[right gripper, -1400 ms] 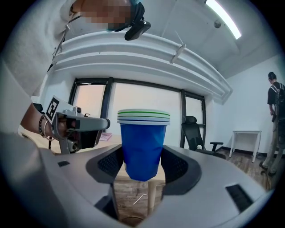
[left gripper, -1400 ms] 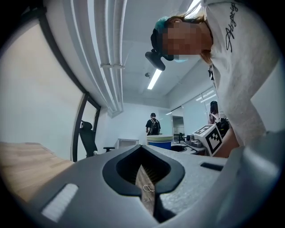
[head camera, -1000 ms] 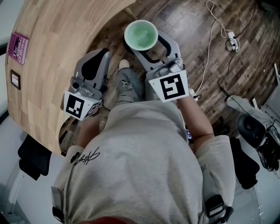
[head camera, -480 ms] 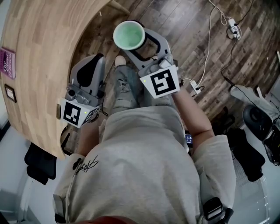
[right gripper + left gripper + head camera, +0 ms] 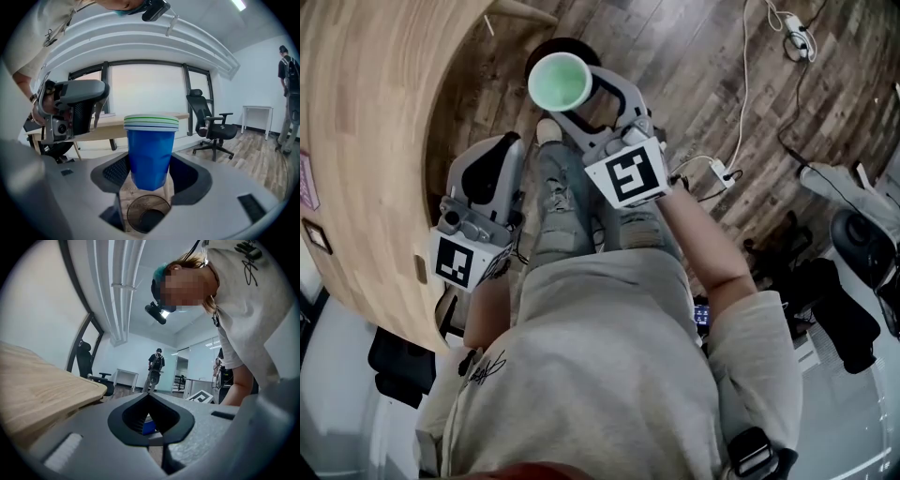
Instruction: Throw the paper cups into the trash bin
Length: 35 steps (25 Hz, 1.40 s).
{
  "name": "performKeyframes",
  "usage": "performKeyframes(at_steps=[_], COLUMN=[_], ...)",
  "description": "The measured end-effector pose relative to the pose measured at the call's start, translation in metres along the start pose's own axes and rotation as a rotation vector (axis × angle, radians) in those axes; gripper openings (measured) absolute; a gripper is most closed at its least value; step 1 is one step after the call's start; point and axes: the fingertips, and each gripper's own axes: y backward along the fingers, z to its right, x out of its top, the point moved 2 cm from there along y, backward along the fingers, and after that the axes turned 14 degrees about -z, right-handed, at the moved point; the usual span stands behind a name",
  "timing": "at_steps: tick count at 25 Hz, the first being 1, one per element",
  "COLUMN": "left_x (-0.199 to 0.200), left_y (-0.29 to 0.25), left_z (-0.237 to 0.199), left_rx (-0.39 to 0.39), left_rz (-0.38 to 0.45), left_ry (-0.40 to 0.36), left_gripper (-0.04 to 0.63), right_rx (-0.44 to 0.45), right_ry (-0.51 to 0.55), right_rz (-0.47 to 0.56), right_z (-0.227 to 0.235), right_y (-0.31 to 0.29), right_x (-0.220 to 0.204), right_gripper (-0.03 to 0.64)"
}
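Compared with half a second ago, the right gripper [image 5: 150, 177] and its load sit further up and to the left in the head view. A dark round trash bin [image 5: 546, 49] now shows behind the load, where before I saw only floor. The wooden table [image 5: 375, 141] has swung left, and the purple booklet [image 5: 305, 178] is almost off the left edge. The left gripper [image 5: 149, 399] stays low beside the person's leg [image 5: 558, 202].

The right fingers [image 5: 617, 89] are clenched on a stack of paper cups [image 5: 151, 150], one on each flank, and the stack stands upright with its rims above the fingertips. The walls are plain blue and the inside is pale green. The nested rims show as thin green, white and blue bands. In the right gripper view the bin's dark mouth lies directly below the cup bottom, between the two fingers and not touching the stack.

The left fingers are pressed together at the tips and grasp nothing. Through their hollow I see only a sliver of blue far beyond them.

Writing: each marker cube [image 5: 627, 174] carries a black-and-white square code. The script print [image 5: 485, 367] on the shirt and the booklet cover are too small for me to read. I see no brand on the cups.
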Motion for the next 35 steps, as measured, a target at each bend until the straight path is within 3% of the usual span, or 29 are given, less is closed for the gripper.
performKeyframes(at_steps=[17, 29, 35], left_x=[-0.064, -0.083, -0.094], left_y=[-0.022, -0.026, -0.028], left_z=[-0.014, -0.012, -0.009], left_rx=[-0.08, -0.106, -0.124], left_rz=[-0.102, -0.126, -0.135], left_ry=[0.044, 0.056, 0.061], left_gripper=[0.003, 0.003, 0.003], right_rx=[0.007, 0.072, 0.056], right_ry=[-0.029, -0.057, -0.074], right_rz=[-0.114, -0.226, -0.29], right_z=[-0.005, -0.023, -0.019], right_y=[-0.072, -0.124, -0.144], right_x=[-0.088, -0.146, -0.177], right_gripper=[0.268, 0.268, 0.268])
